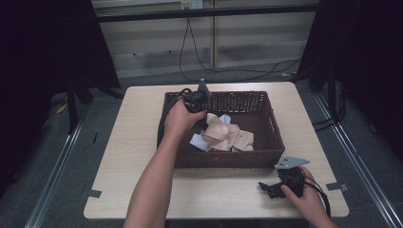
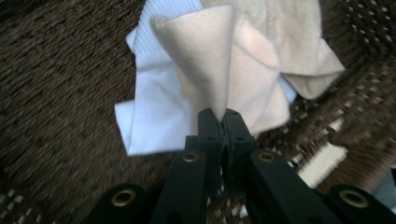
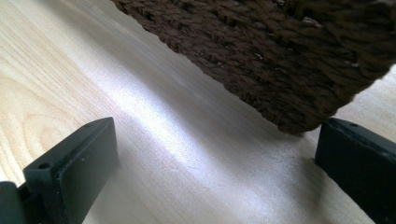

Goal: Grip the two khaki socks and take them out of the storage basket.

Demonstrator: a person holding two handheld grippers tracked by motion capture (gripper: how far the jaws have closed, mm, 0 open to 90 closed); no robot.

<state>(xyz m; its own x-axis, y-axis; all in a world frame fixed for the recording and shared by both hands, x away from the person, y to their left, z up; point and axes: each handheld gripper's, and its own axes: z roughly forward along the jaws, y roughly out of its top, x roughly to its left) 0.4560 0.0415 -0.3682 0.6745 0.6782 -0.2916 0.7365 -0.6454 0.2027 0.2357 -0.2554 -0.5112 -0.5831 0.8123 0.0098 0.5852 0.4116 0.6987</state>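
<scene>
- Presently, a beige cloth (image 2: 219, 65) peak is pinched by the clenched left gripper (image 2: 223, 122), centre frame; slippage is risked.
- White cloth (image 2: 154, 112) could be dragged along.
- Right gripper (image 3: 215, 154) is released, lower frame.

Beige cloth (image 2: 219, 60) pinched into peak, atop white cloth (image 2: 154, 107), inside brown wicker basket (image 1: 273, 121).
</scene>
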